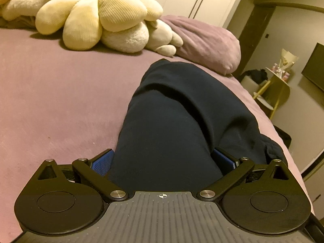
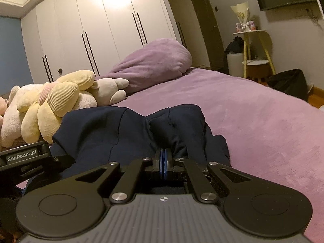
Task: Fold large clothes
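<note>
A dark navy garment (image 1: 182,109) lies bunched on the purple bed (image 1: 60,93). In the left wrist view my left gripper (image 1: 164,162) is open, its blue pads (image 1: 102,164) spread wide with a thick fold of the garment lying between them. In the right wrist view the garment (image 2: 113,129) lies in front, and my right gripper (image 2: 164,162) is shut on a pinched fold of it. The left gripper's body (image 2: 26,158) shows at the left edge of that view.
Cream and yellow plush toys (image 1: 97,16) and a purple pillow (image 1: 204,40) lie at the far side of the bed. White wardrobes (image 2: 97,26) stand behind. A small round side table (image 2: 255,48) and a dark bag (image 2: 287,83) stand beyond the bed's right edge.
</note>
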The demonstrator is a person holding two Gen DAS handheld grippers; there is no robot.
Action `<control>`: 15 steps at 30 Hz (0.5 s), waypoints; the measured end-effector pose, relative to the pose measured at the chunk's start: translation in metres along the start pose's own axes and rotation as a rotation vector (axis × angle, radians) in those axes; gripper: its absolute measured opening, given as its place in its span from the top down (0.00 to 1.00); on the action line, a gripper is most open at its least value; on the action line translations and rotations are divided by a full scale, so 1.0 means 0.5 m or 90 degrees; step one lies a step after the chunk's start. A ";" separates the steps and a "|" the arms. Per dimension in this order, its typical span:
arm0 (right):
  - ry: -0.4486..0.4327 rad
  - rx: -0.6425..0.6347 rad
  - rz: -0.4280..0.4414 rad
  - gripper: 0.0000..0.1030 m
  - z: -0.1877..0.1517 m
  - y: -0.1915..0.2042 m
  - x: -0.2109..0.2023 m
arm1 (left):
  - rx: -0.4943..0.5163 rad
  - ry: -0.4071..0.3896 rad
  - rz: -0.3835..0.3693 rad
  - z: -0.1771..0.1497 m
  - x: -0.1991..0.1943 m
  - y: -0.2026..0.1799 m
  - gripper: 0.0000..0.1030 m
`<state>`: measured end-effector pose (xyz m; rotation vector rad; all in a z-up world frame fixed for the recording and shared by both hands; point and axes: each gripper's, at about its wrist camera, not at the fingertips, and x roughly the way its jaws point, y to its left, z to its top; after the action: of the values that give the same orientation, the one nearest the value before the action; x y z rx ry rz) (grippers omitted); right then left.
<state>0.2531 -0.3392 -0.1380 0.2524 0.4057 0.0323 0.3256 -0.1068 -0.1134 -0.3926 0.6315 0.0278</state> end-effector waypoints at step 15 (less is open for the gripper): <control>0.006 0.015 0.016 1.00 0.001 -0.006 0.013 | -0.062 0.065 -0.053 0.032 0.004 0.039 0.00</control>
<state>0.2592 -0.3418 -0.1407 0.2805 0.4124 0.0538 0.3334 -0.0831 -0.1095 -0.5164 0.7154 -0.0418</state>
